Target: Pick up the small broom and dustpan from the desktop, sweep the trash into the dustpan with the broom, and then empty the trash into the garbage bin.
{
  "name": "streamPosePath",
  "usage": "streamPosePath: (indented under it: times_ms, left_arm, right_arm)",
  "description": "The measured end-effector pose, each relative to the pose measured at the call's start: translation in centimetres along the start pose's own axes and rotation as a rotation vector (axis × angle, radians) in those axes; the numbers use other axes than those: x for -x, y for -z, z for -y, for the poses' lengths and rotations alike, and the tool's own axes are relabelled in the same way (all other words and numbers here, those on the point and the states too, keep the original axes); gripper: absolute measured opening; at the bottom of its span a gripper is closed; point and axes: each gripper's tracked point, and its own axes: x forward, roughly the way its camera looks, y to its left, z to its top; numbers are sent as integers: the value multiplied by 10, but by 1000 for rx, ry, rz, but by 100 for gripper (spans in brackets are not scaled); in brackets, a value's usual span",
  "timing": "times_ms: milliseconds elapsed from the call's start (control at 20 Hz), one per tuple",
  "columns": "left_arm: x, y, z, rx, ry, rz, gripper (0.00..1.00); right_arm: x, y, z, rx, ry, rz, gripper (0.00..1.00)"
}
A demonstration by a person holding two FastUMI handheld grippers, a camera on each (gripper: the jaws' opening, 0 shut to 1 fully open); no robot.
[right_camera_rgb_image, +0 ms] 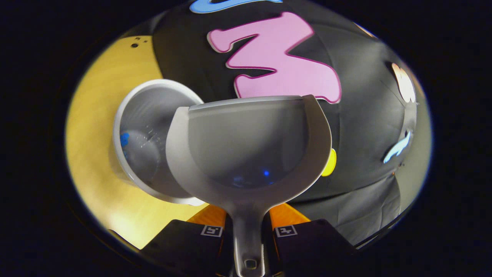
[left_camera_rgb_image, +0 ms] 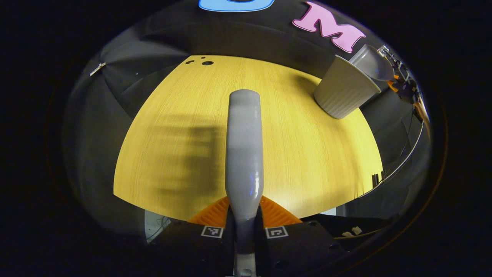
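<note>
The small grey broom juts forward over the yellow wooden table, its handle clamped in my left gripper. At the table's far right stands the white ribbed garbage bin, with the grey dustpan over its rim and the right gripper behind it. In the right gripper view, my right gripper is shut on the dustpan's handle. The dustpan hangs partly over the bin's open mouth, and its scoop looks empty. A blue scrap lies inside the bin.
Small holes mark the table's far edge. The black cloth wall closes in behind the table and the bin. A few pale scraps lie low beyond the table's near right edge.
</note>
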Motion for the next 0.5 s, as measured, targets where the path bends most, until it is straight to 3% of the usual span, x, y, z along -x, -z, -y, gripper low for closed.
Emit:
streamPosePath:
  times_ms: [300, 350, 500]
  left_arm:
    - [-11, -7, 7, -61, 13, 0, 22]
    - [-14, -7, 7, -63, 16, -6, 25]
    - [-20, -5, 7, -46, 25, -19, 25]
  right_arm:
    - [68, -18, 4, -284, -70, 50, 34]
    - [78, -27, 6, -321, -87, 69, 35]
    - [121, -60, 1, -441, -179, 128, 34]
